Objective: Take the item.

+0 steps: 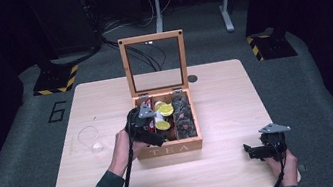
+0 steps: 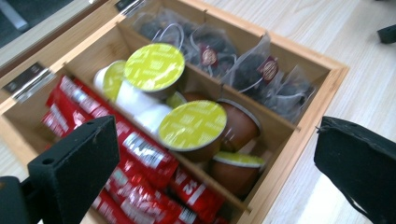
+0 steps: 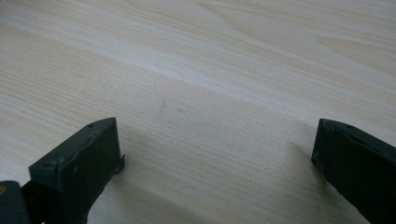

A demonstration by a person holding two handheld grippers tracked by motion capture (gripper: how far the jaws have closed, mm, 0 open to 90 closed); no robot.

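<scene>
A wooden tea box marked TEA stands on the table with its glass lid upright. Its left compartment holds red sachets, the middle one green-lidded capsules, the right one dark tea bags in clear wrappers. My left gripper hovers over the box's left side, open, jaws wide apart with nothing between them; in the left gripper view it frames the capsules. My right gripper rests low near the table's front right, open over bare wood.
A thin clear loop and a small transparent piece lie on the table left of the box. A dark round spot sits near the far edge. The wooden table stands on grey carpet, with stands and cables beyond.
</scene>
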